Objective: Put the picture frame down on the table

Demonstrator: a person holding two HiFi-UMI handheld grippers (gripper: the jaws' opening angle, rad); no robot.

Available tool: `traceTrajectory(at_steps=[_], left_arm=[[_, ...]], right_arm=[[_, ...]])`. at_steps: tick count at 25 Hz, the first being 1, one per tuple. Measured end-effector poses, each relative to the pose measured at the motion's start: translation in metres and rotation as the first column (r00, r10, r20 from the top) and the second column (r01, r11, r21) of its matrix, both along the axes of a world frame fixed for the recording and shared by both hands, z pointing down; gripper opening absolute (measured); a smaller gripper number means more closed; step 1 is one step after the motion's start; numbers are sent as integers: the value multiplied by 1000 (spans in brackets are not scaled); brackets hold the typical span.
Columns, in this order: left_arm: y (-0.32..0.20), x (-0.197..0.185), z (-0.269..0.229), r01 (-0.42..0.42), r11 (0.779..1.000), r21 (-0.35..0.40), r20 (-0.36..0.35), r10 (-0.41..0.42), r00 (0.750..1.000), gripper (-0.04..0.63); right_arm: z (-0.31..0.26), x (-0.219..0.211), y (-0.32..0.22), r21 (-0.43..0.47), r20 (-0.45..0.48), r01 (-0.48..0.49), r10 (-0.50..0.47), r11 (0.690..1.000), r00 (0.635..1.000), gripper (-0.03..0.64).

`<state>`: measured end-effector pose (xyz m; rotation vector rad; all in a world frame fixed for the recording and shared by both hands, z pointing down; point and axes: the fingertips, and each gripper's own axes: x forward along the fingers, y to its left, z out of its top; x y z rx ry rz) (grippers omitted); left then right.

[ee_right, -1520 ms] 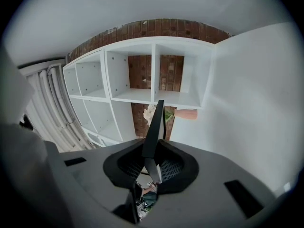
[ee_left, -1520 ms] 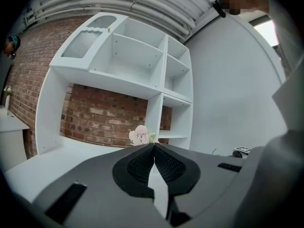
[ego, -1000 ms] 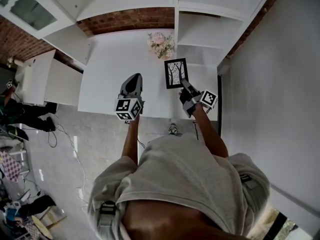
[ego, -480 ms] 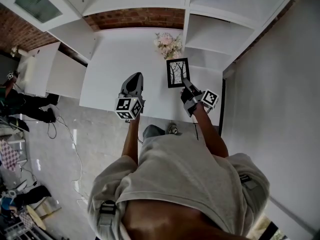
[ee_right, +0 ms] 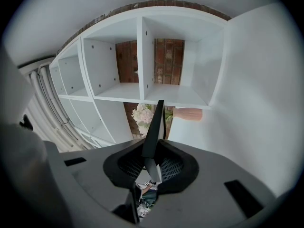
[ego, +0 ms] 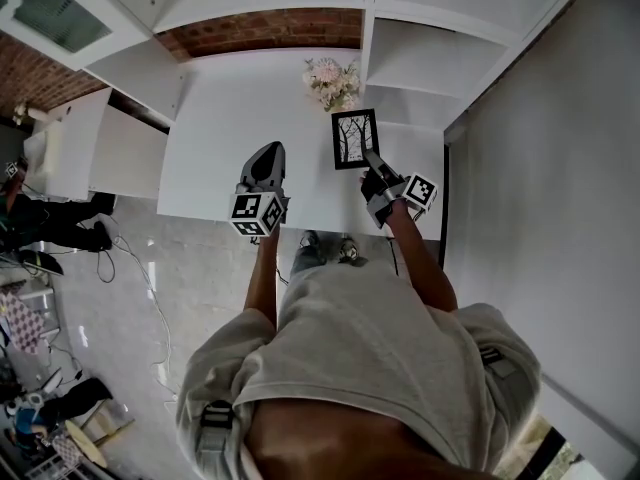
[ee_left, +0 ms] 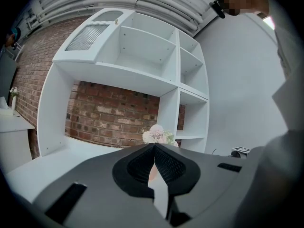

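Leg (ego: 307,258) stepped forward, picture frame (ego: 354,139) perhaps above table (ego: 230,128), brick wall (ego: 260,30)

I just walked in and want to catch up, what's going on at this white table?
A person works two handheld grippers. The right gripper has its jaws clamped on the edge of a black picture frame, holding it over the white table near a bunch of flowers. The left gripper hovers shut and empty.
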<state>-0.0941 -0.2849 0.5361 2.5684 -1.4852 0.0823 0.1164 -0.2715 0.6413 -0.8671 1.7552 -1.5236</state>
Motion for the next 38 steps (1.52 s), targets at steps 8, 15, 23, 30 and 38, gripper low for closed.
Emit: traceTrajectory(at_steps=[8, 15, 23, 30, 38], left_arm=[[1, -7, 8, -30, 999, -13, -4, 30, 1000, 15], [-3, -11, 3, -48, 998, -35, -10, 48, 999, 15], [-11, -11, 16, -58, 996, -69, -17, 57, 998, 15], [-12, -10, 17, -77, 991, -107, -26, 75, 997, 15], [-20, -5, 14, -74, 986, -152, -38, 69, 997, 15]], right_arm=[[4, -4, 4, -1, 2, -30, 30, 1000, 1000, 69], [-3, -4, 4, -22, -13, -56, 56, 998, 998, 69], [5, -1, 3, -51, -13, -70, 70, 996, 997, 69], [6, -6, 7, -96, -26, -70, 67, 993, 997, 69], [0, -2, 3, -140, -37, -62, 57, 988, 998, 69]])
